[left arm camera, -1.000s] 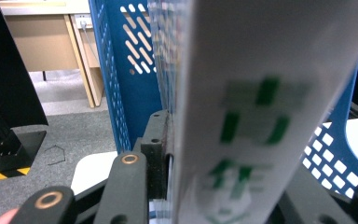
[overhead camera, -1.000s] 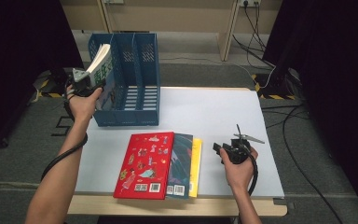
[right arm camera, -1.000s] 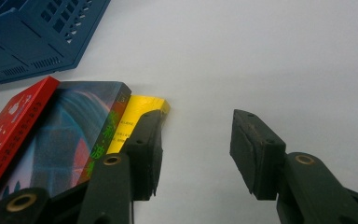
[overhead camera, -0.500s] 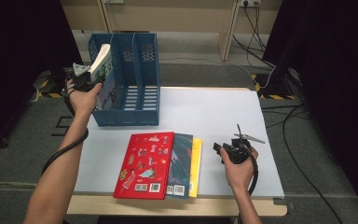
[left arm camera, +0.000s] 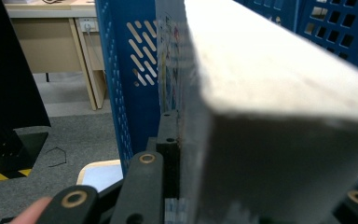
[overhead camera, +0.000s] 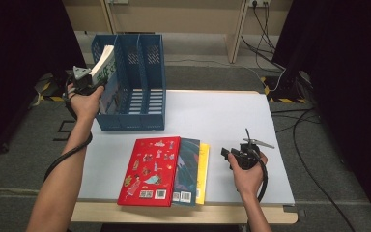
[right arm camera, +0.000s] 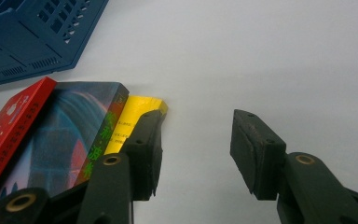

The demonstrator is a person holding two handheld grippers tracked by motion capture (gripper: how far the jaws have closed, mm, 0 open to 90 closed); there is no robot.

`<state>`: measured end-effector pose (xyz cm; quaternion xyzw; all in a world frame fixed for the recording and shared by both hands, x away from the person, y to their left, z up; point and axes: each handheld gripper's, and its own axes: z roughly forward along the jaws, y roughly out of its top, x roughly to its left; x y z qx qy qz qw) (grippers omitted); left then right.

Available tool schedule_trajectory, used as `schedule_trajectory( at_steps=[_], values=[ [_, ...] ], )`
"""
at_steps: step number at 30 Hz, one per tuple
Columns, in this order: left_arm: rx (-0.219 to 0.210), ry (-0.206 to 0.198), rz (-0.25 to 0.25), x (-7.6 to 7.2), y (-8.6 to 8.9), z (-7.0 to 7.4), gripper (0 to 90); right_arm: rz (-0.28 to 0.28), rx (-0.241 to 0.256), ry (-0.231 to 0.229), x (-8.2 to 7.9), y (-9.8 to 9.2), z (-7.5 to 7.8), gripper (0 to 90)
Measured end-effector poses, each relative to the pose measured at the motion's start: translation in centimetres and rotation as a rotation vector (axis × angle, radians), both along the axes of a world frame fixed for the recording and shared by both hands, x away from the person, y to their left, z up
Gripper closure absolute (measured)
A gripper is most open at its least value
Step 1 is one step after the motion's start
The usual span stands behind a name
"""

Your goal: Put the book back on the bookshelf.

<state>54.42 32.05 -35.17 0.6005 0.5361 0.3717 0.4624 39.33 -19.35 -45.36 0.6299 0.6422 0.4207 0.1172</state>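
Book with pale page edges is held by the left claw at the left end of the blue file rack, and it stands tilted, with its top leaning to the right over the leftmost compartment of the rack. From the high view I cannot tell if its lower edge already sits inside this compartment or is only against the rack's outer wall. In the left gripper view the book is very close, its thick block of pages lies between the two black jaws, and the jaws press on it from both sides, so the left claw is closed on the book; behind it the blue wall of the rack with slanted slots is seen. The rack stands at the back left part of the white surface. At the front of the surface lie three more books in one overlapping pile: a red book on top, a dark book under it, and a yellow book at the bottom, showing at the right. The right claw rests low over the surface, just beside the right edge of the yellow book. In the right gripper view its jaws stand apart and hold nothing, with the left jaw near the yellow book and bare surface between them.
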Motion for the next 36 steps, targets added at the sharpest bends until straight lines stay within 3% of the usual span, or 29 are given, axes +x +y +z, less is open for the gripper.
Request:
schedule_trajectory(
  at_steps=[9, 29, 36],
  values=[
    [-0.024, -0.002, 0.034, 0.4, 0.0, 0.3, 73.7, 0.006, -0.01, -0.006, 0.1, 0.0, -0.2, 54.1],
    [-0.013, -0.033, 0.054, 2.0, -0.7, 1.4, 73.9, 0.002, -0.013, -0.009, 0.1, -0.4, -0.1, 54.6],
    [-0.008, -0.08, 0.056, 3.0, -0.8, 1.9, 73.8, -0.001, -0.013, -0.006, 0.1, -0.4, -0.2, 54.6]
  ],
)
